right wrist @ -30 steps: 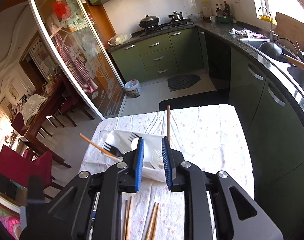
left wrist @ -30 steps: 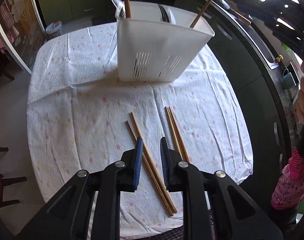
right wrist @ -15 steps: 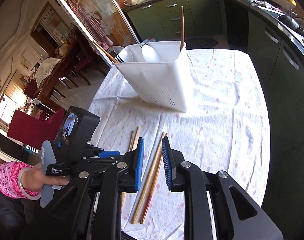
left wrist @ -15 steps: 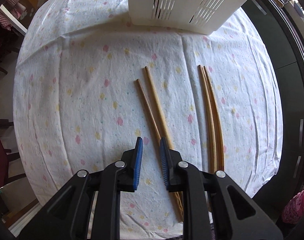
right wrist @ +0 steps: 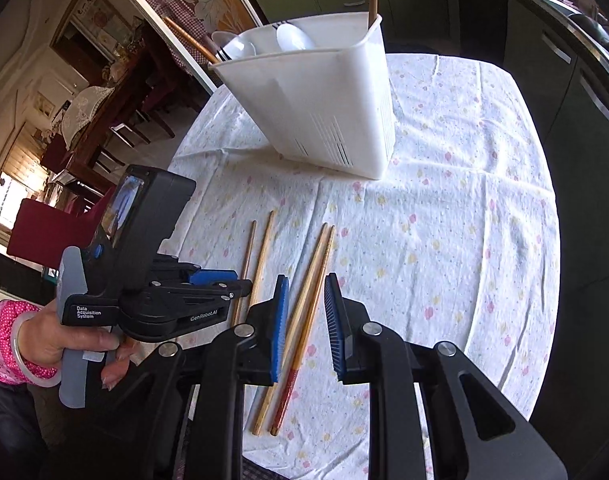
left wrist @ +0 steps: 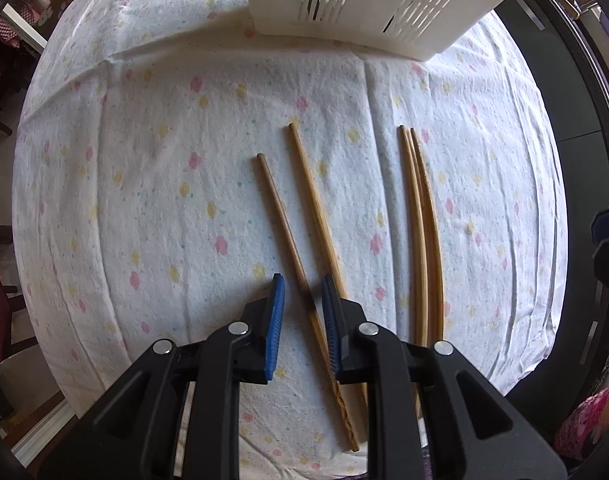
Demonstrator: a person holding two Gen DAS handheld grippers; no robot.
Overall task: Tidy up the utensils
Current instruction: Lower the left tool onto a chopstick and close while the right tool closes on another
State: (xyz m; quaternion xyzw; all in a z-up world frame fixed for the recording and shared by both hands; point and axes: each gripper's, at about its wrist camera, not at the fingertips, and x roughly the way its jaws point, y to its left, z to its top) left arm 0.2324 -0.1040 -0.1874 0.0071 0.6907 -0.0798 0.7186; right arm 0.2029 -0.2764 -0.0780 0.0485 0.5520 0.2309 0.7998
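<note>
Two pairs of wooden chopsticks lie on the flowered tablecloth. My left gripper [left wrist: 302, 280] is open, low over the left pair [left wrist: 304, 216], with the darker stick between its fingertips. My right gripper [right wrist: 306, 280] is open, low over the right pair [right wrist: 308, 300], which runs between its fingertips. The right pair also shows in the left wrist view [left wrist: 422, 232]. The left pair shows in the right wrist view [right wrist: 258, 264]. The white utensil holder [right wrist: 324, 100] stands behind them, with spoons, forks and chopsticks in it. Neither gripper holds anything.
The holder's slotted wall [left wrist: 384, 4] fills the top of the left wrist view. The left gripper's body [right wrist: 144, 276] and the hand holding it sit at the table's near left edge. Green kitchen cabinets [right wrist: 576, 80] stand right of the round table.
Both grippers have come down and closer to the table. The left now straddles the left pair, the right the right pair. The chopsticks have not moved.
</note>
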